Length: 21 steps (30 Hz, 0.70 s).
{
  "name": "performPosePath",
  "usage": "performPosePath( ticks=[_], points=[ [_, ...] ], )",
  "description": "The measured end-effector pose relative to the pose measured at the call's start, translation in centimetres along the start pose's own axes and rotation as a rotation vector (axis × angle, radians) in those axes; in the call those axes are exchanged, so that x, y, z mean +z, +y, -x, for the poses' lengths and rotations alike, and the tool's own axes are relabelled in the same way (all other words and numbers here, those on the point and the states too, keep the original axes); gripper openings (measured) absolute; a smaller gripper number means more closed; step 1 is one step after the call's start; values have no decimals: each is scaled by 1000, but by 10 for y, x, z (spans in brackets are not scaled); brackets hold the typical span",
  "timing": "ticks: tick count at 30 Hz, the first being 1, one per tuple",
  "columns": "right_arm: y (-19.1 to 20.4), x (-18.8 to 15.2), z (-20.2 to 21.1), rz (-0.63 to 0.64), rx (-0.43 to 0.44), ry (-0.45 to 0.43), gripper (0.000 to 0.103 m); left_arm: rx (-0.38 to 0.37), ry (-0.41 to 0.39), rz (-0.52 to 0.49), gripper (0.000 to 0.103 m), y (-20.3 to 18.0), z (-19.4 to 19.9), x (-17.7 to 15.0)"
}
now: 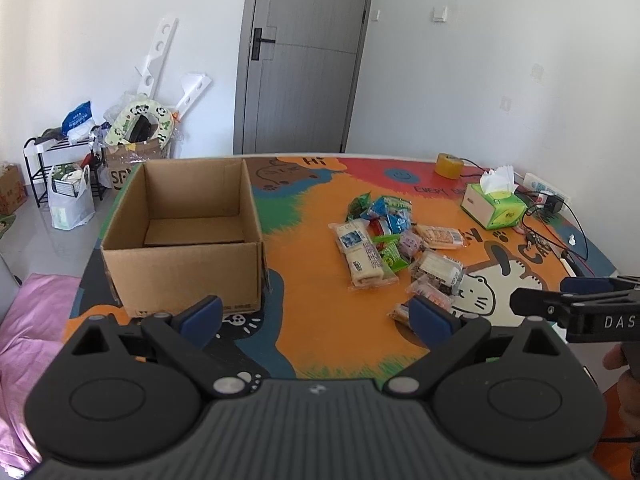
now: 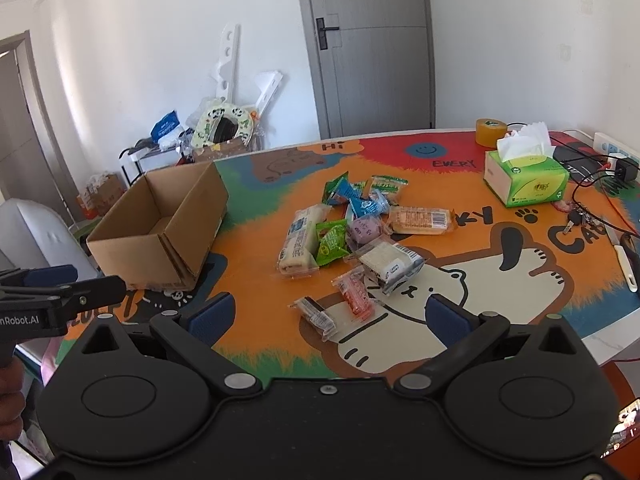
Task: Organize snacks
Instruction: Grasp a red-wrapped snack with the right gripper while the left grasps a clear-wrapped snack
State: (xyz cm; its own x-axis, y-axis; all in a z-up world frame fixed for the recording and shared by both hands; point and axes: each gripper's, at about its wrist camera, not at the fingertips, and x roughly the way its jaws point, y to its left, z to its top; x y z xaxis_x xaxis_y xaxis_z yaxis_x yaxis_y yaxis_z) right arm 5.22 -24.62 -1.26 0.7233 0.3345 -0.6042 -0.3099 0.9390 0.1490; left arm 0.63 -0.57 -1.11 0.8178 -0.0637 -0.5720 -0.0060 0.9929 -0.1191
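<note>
Up front in the left wrist view, the left hand-held gripper [image 1: 316, 314] hangs wide and empty over the colourful tabletop [image 1: 312, 240]; an empty cardboard box [image 1: 182, 240] stands far left, the snack packets [image 1: 394, 246] heaped to its right. From the right wrist view, the right hand-held gripper [image 2: 328, 314] gapes wide, holding nothing, near the closest packets [image 2: 352, 294]; a green tissue box [image 2: 526, 180] sits far right.

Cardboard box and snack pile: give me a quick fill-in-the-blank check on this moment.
1. The cardboard box holds ____ snacks.
2. The snack pile lies on the ____.
3. The left gripper and right gripper are both ____.
4. The green tissue box stands beside a roll of ____.

Missing: no; table; open; tape
</note>
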Motion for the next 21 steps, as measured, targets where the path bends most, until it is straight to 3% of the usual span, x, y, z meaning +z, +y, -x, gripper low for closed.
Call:
performPosePath(
  ticks=[18, 21],
  points=[
    [-31, -13, -39, -39, -10, 15, 103, -52, 54, -22, 99, -20, -54, -13],
    [-37, -17, -48, -40, -25, 16, 103, -42, 24, -40, 99, -25, -60, -14]
  ],
)
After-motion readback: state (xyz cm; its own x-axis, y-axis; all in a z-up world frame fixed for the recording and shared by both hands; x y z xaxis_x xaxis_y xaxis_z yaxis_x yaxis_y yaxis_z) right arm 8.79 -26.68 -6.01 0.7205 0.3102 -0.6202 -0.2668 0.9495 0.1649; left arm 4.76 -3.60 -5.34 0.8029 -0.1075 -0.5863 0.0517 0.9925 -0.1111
